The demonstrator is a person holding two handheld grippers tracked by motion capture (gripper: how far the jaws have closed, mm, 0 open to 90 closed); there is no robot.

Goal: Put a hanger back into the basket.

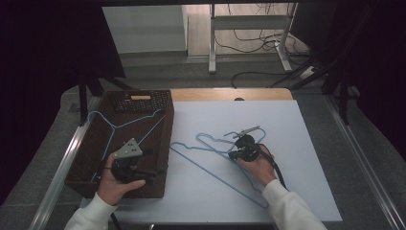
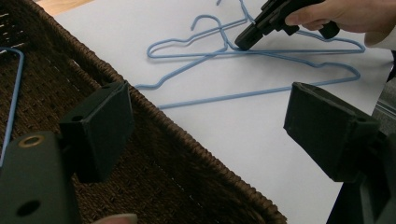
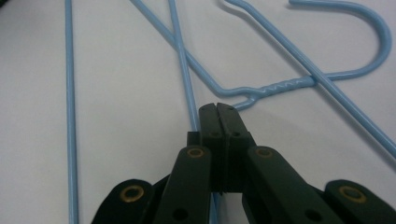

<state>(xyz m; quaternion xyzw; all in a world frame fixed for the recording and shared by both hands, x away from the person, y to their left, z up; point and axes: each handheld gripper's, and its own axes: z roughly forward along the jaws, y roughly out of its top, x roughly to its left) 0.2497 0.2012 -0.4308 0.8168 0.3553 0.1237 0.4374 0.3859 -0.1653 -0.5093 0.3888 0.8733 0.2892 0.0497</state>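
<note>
Jaws of the right gripper (image 3: 218, 112) pinch a blue wire hanger (image 3: 184, 70) on the tabletop (image 1: 297, 124); next comes lifting it toward the wicker basket (image 1: 165, 143), where the left gripper (image 2: 210, 126) waits with jaws wide.

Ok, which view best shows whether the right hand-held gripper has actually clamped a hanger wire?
The right gripper view: the right hand-held gripper has its jaws shut on a blue hanger wire. The left gripper view shows its tip on the hangers from afar; the high view shows it too small to tell.

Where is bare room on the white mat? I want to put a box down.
Free: the white mat right of the blue wire hangers, and its near-left corner beside the brown wicker basket. Crowded: mat centre, where the right gripper works.
</note>
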